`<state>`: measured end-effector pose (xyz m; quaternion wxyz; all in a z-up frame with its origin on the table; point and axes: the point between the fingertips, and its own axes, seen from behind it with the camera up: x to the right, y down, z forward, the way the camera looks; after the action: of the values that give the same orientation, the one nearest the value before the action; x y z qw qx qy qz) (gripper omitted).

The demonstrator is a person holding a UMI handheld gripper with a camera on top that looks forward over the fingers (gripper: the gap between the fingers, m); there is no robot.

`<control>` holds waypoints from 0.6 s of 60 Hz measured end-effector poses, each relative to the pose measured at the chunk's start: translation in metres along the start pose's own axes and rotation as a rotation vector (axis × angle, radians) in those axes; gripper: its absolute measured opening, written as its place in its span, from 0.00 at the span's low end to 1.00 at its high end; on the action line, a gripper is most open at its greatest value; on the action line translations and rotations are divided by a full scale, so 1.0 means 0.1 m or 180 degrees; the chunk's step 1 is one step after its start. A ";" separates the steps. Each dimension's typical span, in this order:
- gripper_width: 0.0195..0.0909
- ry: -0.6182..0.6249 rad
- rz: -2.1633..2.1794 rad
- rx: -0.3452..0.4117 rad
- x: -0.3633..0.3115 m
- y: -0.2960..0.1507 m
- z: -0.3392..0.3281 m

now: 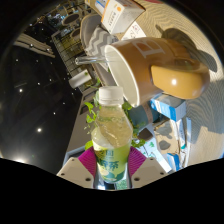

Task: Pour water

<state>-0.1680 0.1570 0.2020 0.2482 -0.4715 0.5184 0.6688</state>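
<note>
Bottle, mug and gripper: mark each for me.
bottle [112, 130]: gripper view, on its upper body, between the fingers.
mug [150, 62]: gripper view, on its tan side wall, tilted beyond the bottle.
gripper [112, 170]: gripper view, midway between the fingertips, at the bottle's label.

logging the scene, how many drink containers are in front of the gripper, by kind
bottle with white cap and green label, between the gripper fingers: 1
tan mug, tilted, beyond the bottle: 1
metal pitcher, beside the mug: 1
total: 3
</note>
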 end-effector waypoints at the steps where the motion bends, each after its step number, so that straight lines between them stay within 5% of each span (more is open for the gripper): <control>1: 0.24 0.0001 0.0005 -0.0006 -0.01 0.00 -0.01; 19: 0.24 0.0564 -0.2022 0.0045 -0.45 -0.12 -0.41; 36: 0.25 0.0977 -0.4618 0.0534 -1.52 -0.89 -1.02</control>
<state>0.0091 0.1163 0.2941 0.5872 -0.7628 0.1552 0.2219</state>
